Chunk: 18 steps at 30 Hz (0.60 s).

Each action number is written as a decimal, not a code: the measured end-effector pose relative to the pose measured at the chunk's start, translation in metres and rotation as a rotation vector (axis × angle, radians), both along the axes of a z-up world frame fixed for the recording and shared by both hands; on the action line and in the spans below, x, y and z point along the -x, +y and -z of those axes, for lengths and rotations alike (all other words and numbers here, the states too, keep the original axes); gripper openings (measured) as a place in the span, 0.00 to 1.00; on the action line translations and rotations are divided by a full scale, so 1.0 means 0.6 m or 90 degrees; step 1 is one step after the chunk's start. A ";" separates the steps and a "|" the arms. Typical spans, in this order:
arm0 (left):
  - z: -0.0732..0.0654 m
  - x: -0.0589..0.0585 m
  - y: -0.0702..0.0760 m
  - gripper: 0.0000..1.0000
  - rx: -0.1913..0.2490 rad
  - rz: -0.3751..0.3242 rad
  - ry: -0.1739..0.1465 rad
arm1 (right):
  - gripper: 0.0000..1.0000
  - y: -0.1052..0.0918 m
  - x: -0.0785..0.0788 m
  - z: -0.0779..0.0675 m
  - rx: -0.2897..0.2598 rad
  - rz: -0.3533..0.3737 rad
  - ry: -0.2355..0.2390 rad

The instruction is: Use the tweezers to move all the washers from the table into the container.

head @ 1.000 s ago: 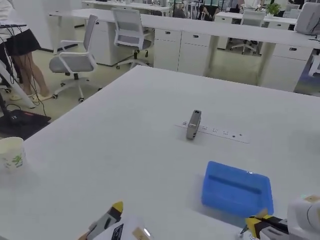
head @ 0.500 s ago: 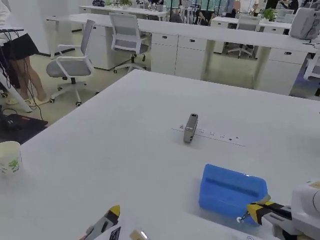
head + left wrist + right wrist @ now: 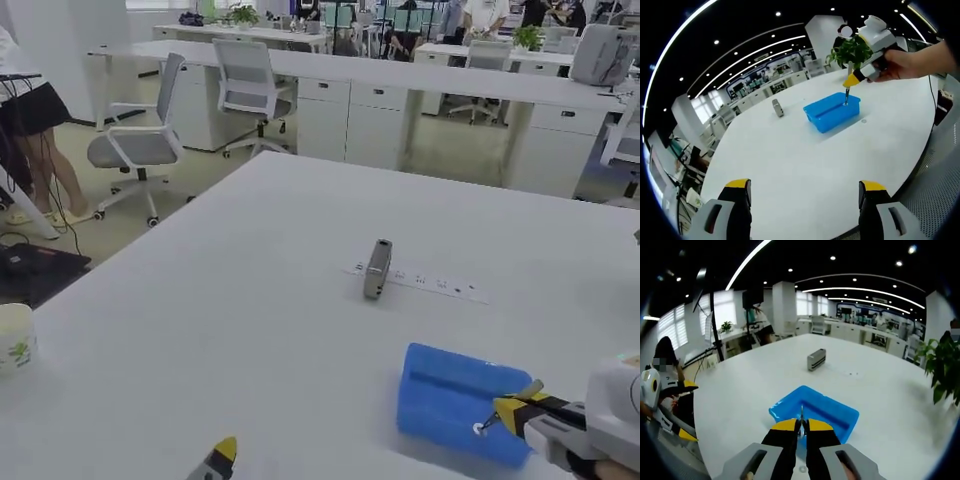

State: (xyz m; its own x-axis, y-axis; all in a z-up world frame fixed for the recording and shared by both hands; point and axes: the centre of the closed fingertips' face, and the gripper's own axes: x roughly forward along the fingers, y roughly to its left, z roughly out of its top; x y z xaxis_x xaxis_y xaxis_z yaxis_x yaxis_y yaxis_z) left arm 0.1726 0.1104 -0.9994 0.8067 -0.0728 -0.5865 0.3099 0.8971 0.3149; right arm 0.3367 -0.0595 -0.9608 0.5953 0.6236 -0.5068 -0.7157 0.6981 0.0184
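Blue against the pale worktop [image 3: 250, 320], the container [image 3: 432, 400] lies at the lower right of the head view. The right gripper [image 3: 515, 410] reaches in from the right edge, and the tweezers [image 3: 487, 423] it carries point down over the container's near right corner. A pale speck [image 3: 480, 429] sits at their tip; it is too small to tell whether it is a washer. One yellow tip of the left gripper [image 3: 222, 452] pokes up at the bottom edge.

In the left gripper view the fingers [image 3: 739, 186] stand wide apart with nothing between them, low over bare worktop. Right of centre, the tweezers hang with their tip inside the container's rim. Just beside the container, toward the lower right, a small dot [image 3: 863, 120] lies on the worktop, possibly a washer.

In the right gripper view the fingers [image 3: 785, 426] are pressed together on the tweezers, whose tip shows over the container's near wall.

The risk, as I judge it, is that the tip is near the rim rather than the middle. A release here could bounce a washer off the wall and back onto the worktop. Any slackening of the squeeze could also let the tweezers twist or slip.
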 end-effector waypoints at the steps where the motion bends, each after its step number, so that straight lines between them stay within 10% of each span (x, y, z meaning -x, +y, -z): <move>1: 0.001 0.000 0.000 0.91 -0.001 0.001 0.001 | 0.02 0.001 -0.002 0.000 0.000 0.000 -0.001; 18: 0.008 0.003 0.002 0.90 -0.007 -0.001 0.015 | 0.02 0.001 -0.047 0.014 0.026 0.019 -0.015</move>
